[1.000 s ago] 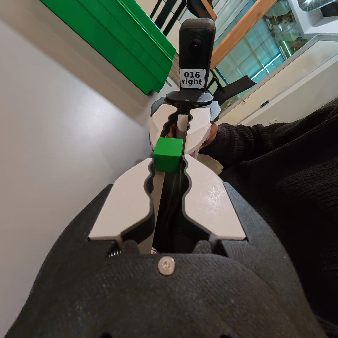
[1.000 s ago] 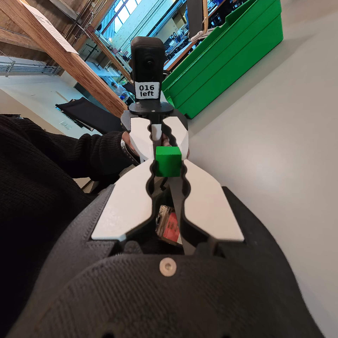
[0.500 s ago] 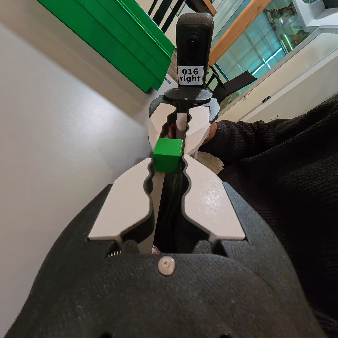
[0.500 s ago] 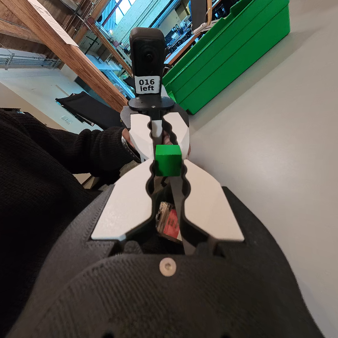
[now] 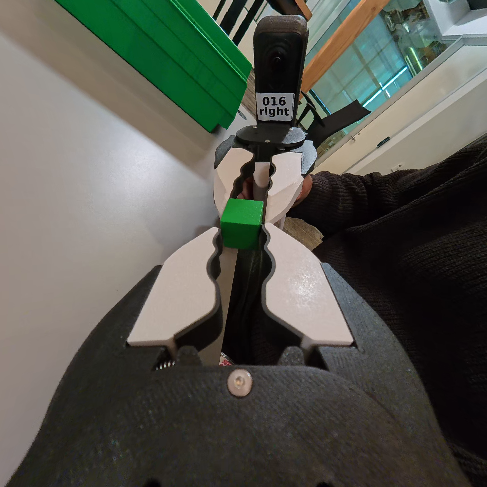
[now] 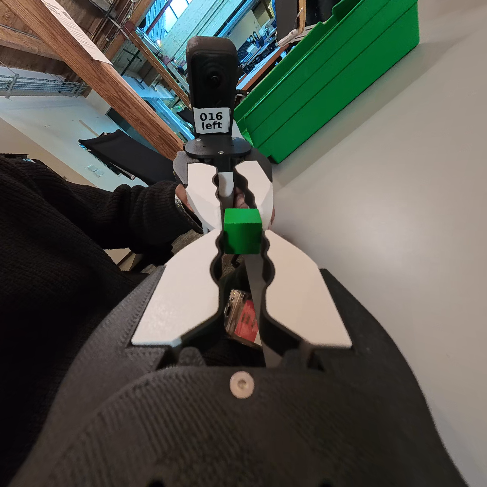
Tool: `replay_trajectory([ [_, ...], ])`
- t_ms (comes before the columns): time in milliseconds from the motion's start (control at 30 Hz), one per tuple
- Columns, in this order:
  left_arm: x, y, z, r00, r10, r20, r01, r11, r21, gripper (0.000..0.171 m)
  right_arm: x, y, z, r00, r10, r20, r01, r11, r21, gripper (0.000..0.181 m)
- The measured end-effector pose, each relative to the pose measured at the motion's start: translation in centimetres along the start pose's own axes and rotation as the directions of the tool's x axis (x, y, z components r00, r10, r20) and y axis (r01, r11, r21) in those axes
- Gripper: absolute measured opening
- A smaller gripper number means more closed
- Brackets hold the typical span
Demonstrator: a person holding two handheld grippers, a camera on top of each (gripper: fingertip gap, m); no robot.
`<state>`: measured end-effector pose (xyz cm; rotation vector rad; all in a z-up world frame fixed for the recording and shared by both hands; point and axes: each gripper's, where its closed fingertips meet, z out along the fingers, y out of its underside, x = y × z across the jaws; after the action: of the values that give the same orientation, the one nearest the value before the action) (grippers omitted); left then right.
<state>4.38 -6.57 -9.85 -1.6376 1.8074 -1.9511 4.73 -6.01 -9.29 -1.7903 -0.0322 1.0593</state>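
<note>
A small green cube (image 5: 241, 229) is held in the air between two grippers that face each other tip to tip. My left gripper (image 5: 241, 233) is shut on the near end of the cube. The right gripper (image 5: 247, 210) meets it from the far side, with a black camera on top. In the right wrist view, my right gripper (image 6: 242, 237) is shut on the same cube (image 6: 242, 234), and the left gripper (image 6: 237, 216) closes on its far end. A hand in a dark knit sleeve (image 6: 118, 210) holds each gripper.
A white table (image 5: 79, 210) lies beside the grippers and also shows in the right wrist view (image 6: 382, 237). Stacked green bins (image 5: 158, 52) stand on it, seen too from the right (image 6: 329, 87). A red card in a clear holder (image 6: 242, 319) hangs below. A wooden beam (image 6: 105, 73) stands behind.
Both grippers stay shut on the cube. The pair has tilted and drifted slightly, so the facing gripper sits a little higher in each view.
</note>
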Motion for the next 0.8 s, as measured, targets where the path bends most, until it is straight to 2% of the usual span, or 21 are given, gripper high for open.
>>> replay_trajectory([
  [800,-0.04,-0.03,-0.02,1.0,-0.01,-0.006,0.011,1.0,0.004,0.028,0.03,-0.05,-0.04,1.0,-0.006,-0.005,0.006,1.0,0.0,0.026],
])
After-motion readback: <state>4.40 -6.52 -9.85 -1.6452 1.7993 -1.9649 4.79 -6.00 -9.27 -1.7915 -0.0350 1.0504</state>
